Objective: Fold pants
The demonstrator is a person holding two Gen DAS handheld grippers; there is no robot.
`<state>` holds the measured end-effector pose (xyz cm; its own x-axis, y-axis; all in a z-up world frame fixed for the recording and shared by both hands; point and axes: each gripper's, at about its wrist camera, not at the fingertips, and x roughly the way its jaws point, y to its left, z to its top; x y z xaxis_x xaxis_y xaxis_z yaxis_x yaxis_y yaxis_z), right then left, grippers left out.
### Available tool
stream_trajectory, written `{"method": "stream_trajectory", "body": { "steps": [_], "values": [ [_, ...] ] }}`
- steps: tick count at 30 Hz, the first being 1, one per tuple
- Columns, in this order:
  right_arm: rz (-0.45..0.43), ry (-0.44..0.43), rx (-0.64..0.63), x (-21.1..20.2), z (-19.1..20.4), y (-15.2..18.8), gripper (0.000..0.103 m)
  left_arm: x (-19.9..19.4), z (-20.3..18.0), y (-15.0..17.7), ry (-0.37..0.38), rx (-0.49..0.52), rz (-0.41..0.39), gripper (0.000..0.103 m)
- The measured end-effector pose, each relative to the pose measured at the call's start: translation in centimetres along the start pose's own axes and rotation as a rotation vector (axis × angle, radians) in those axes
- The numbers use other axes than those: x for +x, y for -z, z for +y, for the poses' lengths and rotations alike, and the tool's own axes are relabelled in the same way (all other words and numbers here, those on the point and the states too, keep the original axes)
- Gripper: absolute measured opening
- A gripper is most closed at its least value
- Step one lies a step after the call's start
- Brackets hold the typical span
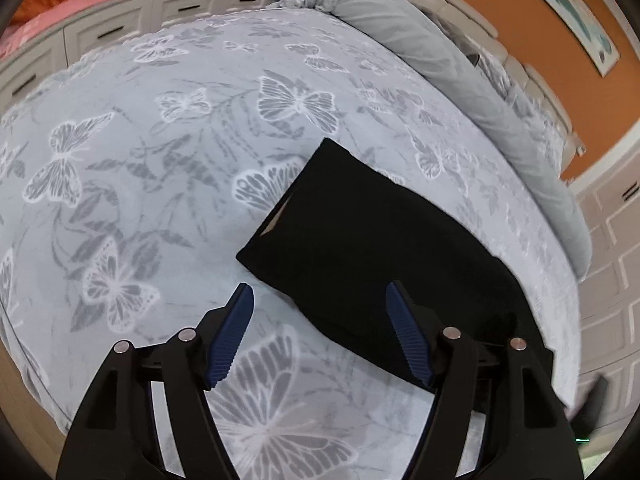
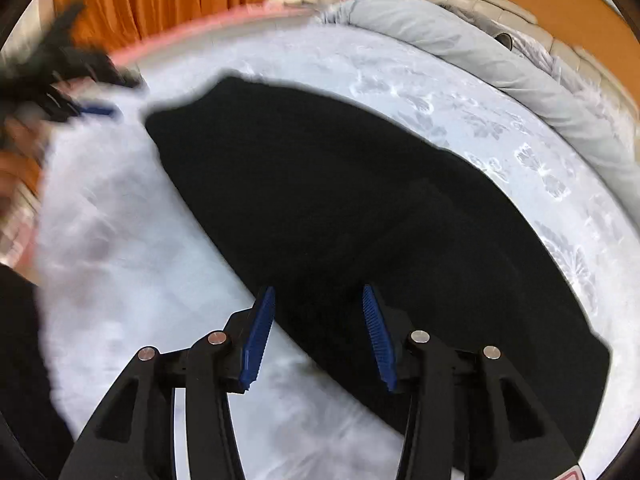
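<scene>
The black pants (image 1: 360,240) lay folded flat on the butterfly-print bedspread (image 1: 140,140), short of the grey pillow (image 1: 460,92) by the headboard. The left gripper (image 1: 320,296) hung above the pants' near edge, its jaws spread wide and empty. The right gripper (image 2: 318,296) hovered over the pants (image 2: 320,184) too, jaws parted, gripping nothing.

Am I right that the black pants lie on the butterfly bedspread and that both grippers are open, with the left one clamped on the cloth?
Not quite: the left gripper holds nothing. The left wrist view shows its jaws spread apart above the bedspread and the near edge of the black pants. The rest stands: the pants lie on the bedspread, and the right gripper is open too.
</scene>
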<state>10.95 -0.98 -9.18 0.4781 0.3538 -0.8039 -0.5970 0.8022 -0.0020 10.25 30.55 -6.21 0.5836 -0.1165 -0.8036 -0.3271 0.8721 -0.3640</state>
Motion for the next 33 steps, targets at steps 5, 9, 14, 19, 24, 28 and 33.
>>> {"method": "stream_trajectory", "body": {
  "steps": [5,9,14,19,24,28,33],
  "values": [
    [-0.198,0.036,0.23,-5.0,-5.5,-2.1,0.045,1.2,-2.6,0.6,0.039,0.049,0.023,0.067],
    [-0.083,0.148,0.24,1.3,-6.4,-2.3,0.012,2.5,-4.5,1.2,0.065,0.064,0.048,0.067],
    [-0.027,0.31,0.091,8.2,-3.1,-2.7,0.006,4.0,-5.2,1.3,0.049,0.088,0.07,0.069],
    [-0.065,0.151,0.321,3.0,-6.2,-3.7,0.016,4.5,-0.2,-0.9,-0.016,-0.088,0.032,0.086],
    [-0.163,0.156,0.491,-4.8,-8.4,-0.1,0.056,7.5,5.1,-0.8,0.055,-0.325,0.145,0.09],
    [-0.15,0.172,0.567,-6.0,-8.8,3.1,0.056,7.4,4.7,-1.0,0.082,-0.325,0.112,0.088],
    [-0.101,0.194,0.609,-5.5,-9.8,4.2,0.056,7.7,2.4,-1.2,0.082,-0.291,0.116,0.013]
  ]
}}
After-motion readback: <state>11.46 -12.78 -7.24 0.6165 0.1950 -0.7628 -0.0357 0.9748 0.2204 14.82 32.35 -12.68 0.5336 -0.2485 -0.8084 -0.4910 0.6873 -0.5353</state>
